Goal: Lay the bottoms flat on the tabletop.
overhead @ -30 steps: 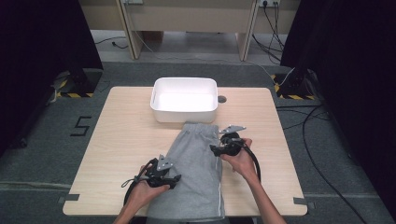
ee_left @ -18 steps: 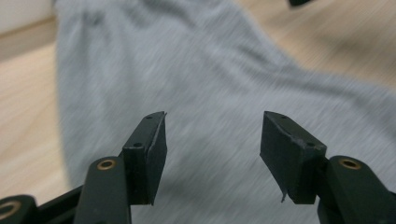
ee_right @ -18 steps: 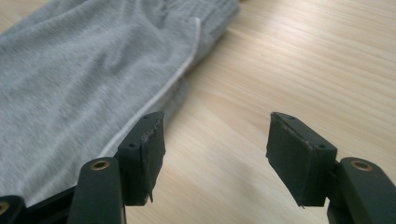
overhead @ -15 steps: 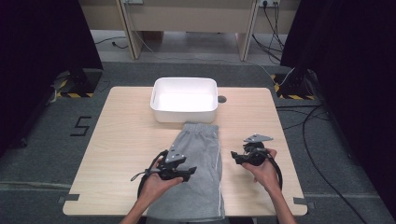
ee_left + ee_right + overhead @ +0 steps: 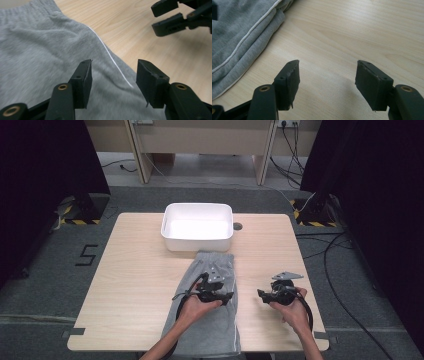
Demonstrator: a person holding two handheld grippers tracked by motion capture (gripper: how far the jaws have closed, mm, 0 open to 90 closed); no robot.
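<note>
A grey garment with white piping lies lengthwise on the wooden table, its top edge against a white bin. My left gripper hovers over the garment's right side and points right. Its jaws have just been closing and stand open with nothing pinched between them. In the left gripper view, this gripper looks down on the grey garment and its piping. My right gripper is over bare wood just right of the garment and points left. In the right gripper view, this open gripper has the garment at its left.
The white bin is empty and stands at the table's far middle, with a small round hole in the tabletop beside it. Bare wood lies left and right of the garment. The right gripper's jaws show in the left gripper view's top right corner.
My left gripper has slid right across the garment. My right gripper has moved right and nearer, off the cloth onto bare table, and now points left.
</note>
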